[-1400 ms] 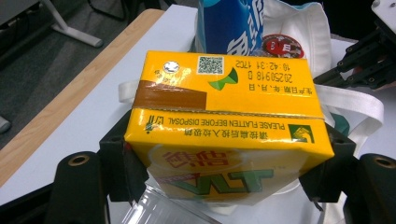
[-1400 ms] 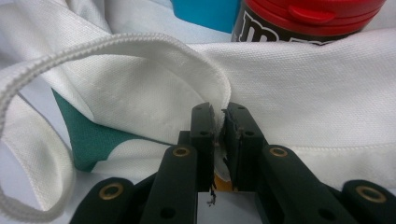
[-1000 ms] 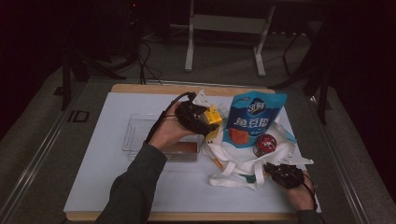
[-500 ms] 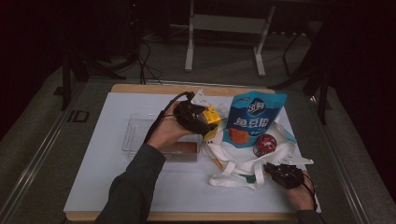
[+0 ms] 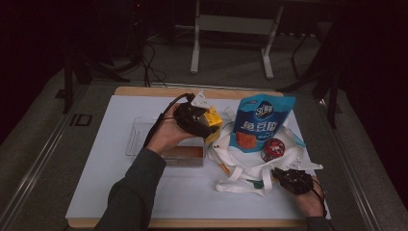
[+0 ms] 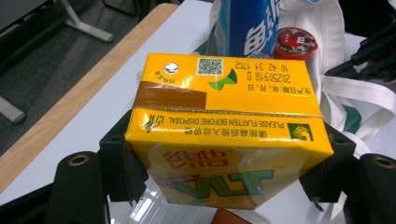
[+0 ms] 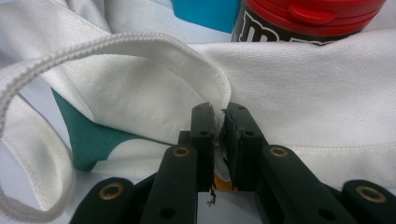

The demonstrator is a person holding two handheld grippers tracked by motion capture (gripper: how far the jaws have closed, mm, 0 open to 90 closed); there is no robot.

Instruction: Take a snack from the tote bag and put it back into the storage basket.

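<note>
My left gripper (image 5: 204, 126) is shut on a yellow drink carton (image 6: 224, 135), which it holds in the air by its two sides above the table, just left of the white tote bag (image 5: 250, 163). The carton (image 5: 212, 123) hangs near the bag's open mouth. Inside the bag stand a blue snack pouch (image 5: 260, 122) and a red-lidded tub (image 5: 273, 148). At the near right, my right gripper (image 7: 219, 140) is shut on the bag's white fabric edge (image 7: 299, 107), pinching it between its pads. The same gripper (image 5: 281, 175) lies low by the bag's front corner.
A clear plastic tray (image 5: 139, 137) sits on the white mat (image 5: 106, 163) left of the left hand, with a brownish box (image 5: 185, 155) at its near side. The table's wooden edge (image 5: 192, 222) runs along the front. Stand legs and cables lie on the floor behind.
</note>
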